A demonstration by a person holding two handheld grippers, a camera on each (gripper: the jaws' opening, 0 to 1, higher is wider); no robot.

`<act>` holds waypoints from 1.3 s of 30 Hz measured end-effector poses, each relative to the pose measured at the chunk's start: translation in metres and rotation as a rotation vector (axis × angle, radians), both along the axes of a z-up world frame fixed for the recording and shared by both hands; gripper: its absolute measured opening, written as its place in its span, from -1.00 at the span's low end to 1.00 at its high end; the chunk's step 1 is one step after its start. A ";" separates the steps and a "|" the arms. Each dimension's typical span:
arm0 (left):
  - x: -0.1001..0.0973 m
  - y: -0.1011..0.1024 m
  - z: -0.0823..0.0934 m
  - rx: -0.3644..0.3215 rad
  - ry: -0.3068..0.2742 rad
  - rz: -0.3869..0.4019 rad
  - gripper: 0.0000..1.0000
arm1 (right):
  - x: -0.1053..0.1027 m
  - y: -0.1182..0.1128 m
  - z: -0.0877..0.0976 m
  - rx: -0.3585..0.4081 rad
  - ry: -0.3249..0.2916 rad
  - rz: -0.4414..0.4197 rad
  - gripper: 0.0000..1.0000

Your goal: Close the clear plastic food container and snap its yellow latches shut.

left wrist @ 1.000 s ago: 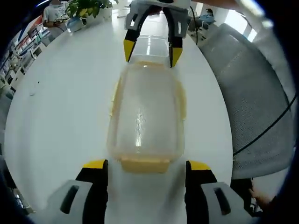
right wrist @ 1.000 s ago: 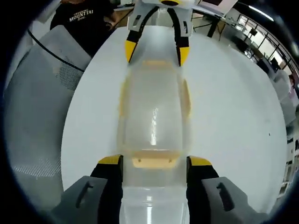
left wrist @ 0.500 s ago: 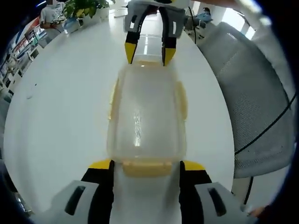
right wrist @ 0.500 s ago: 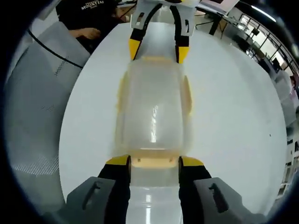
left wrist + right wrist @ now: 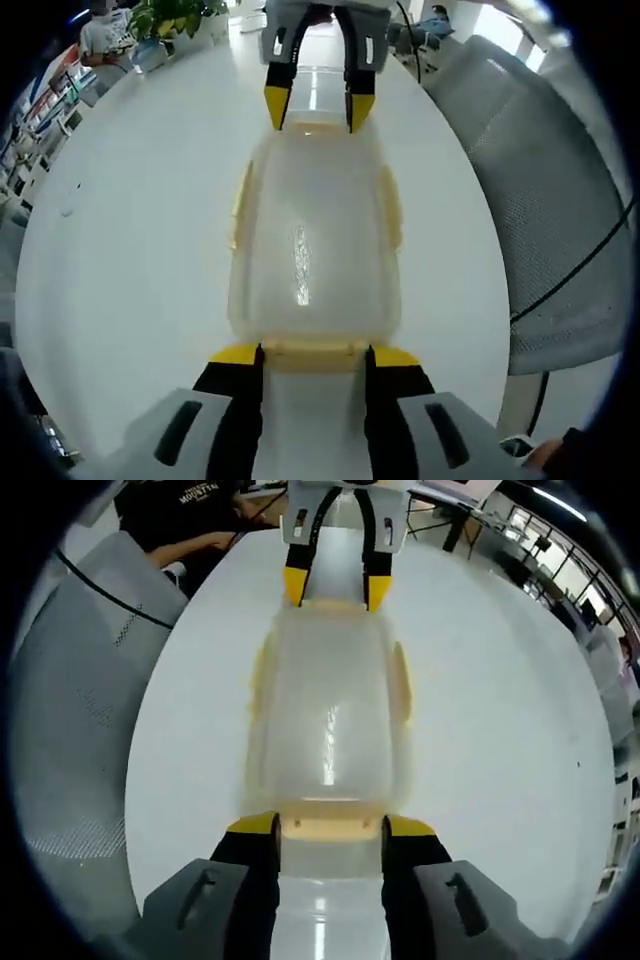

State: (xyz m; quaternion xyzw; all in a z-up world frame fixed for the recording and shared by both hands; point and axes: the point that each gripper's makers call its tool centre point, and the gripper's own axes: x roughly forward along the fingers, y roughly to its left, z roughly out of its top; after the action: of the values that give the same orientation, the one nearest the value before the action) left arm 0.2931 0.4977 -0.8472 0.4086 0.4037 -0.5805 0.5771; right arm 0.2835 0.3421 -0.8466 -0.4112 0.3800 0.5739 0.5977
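Observation:
The clear plastic container [image 5: 310, 230] lies lidded on the white table [image 5: 120, 250], with yellow side latches [image 5: 240, 205] lying flat against its long sides. In the left gripper view my left gripper [image 5: 313, 352] has its jaws pressed against both ends of the near yellow end latch [image 5: 310, 362]. My right gripper [image 5: 312, 108] is at the far end, its yellow tips close together. The right gripper view looks from the opposite end: the right gripper [image 5: 331, 825] pinches its end latch [image 5: 330, 830] below the container [image 5: 330, 710], and the left gripper [image 5: 335, 585] sits at the far end.
A grey mesh chair [image 5: 540, 200] stands beside the table, seen in the right gripper view as chair [image 5: 70, 730]. A potted plant [image 5: 175, 18] sits at the table's far edge. A person in a black shirt [image 5: 190, 505] is behind the table.
Both grippers' jaws have narrowed around the container's end latches. The right gripper stopped narrowing half a second ago, while the left kept narrowing until now. The container stays put.

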 end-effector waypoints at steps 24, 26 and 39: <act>-0.004 0.000 0.001 0.033 0.002 0.011 -0.33 | 0.002 -0.001 -0.001 -0.028 0.005 0.014 -0.31; -0.005 0.000 0.001 0.034 0.004 0.013 -0.33 | 0.002 -0.001 0.000 -0.022 0.002 0.017 -0.31; -0.005 0.003 0.021 0.045 0.003 0.049 -0.33 | 0.006 0.000 0.014 0.009 -0.016 0.050 -0.31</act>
State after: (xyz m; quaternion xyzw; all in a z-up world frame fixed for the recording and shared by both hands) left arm 0.2880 0.5006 -0.8267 0.4106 0.4271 -0.5575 0.5815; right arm 0.2895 0.3424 -0.8330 -0.4224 0.3619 0.5872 0.5880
